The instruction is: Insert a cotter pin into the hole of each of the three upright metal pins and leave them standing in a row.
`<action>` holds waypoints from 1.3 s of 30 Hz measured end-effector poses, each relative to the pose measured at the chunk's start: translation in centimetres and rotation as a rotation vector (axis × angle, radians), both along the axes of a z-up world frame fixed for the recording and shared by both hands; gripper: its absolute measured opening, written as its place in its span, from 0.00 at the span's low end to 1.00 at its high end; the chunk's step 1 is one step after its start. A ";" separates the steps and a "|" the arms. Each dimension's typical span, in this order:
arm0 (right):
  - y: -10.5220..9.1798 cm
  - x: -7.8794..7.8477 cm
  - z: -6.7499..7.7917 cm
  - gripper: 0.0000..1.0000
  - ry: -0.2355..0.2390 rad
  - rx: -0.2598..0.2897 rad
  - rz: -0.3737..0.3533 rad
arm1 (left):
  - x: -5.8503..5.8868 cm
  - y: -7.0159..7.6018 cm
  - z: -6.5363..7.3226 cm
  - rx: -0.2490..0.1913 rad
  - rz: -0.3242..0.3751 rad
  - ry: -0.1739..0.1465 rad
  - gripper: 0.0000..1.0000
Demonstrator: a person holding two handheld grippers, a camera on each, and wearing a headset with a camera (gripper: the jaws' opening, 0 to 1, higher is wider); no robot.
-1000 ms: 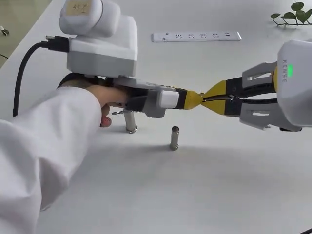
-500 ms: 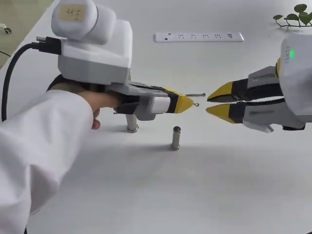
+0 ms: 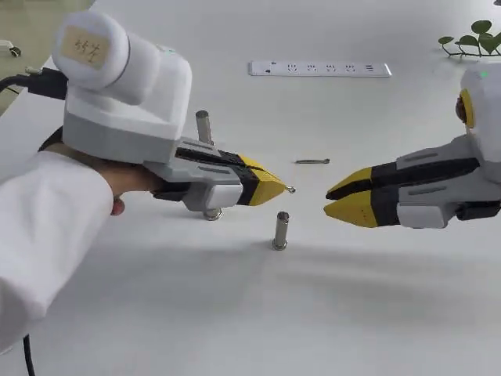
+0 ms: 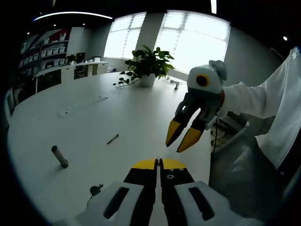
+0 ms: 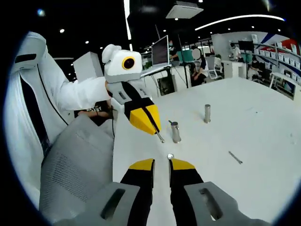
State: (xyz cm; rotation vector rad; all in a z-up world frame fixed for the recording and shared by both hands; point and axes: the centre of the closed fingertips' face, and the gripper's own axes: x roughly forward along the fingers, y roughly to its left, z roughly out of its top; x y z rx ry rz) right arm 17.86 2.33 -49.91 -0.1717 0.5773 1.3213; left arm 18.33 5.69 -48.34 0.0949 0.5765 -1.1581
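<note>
My left gripper (image 3: 280, 188) comes in from the left, shut on a thin cotter pin (image 3: 290, 189) whose looped end pokes out past the yellow tips. Facing it from the right, my right gripper (image 3: 329, 201) is open and holds nothing. A short gap separates the two. One upright metal pin (image 3: 280, 231) stands on the table below that gap. A second metal pin (image 3: 204, 125) rises behind the left gripper, and the base of a third (image 3: 211, 212) shows under it. A loose cotter pin (image 3: 312, 161) lies beyond. In the right gripper view the held cotter pin (image 5: 160, 137) points down from the left gripper (image 5: 151, 127).
A white power strip (image 3: 319, 69) lies at the far side of the white table (image 3: 352, 313). A green plant (image 3: 470, 31) sits at the far right. A black cable (image 3: 19, 82) runs off behind the left gripper. A white sleeve (image 3: 39, 235) covers the lower left.
The two grippers' tips were together a second ago and have drawn apart. The right gripper has opened and backed right; the left has kept the cotter pin and dropped lower.
</note>
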 end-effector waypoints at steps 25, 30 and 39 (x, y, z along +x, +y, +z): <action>2.9 -3.4 0.0 0.00 -0.043 -0.017 0.174 | -3.5 -1.9 0.5 0.015 -0.255 -0.164 0.00; 2.9 -4.0 -0.2 0.00 -0.062 -0.040 0.201 | -4.0 -1.8 -0.5 0.055 -0.285 -0.170 0.00; 2.5 -3.7 -0.2 0.00 -0.095 -0.053 0.192 | -3.9 -1.7 -0.3 0.036 -0.328 -0.236 0.00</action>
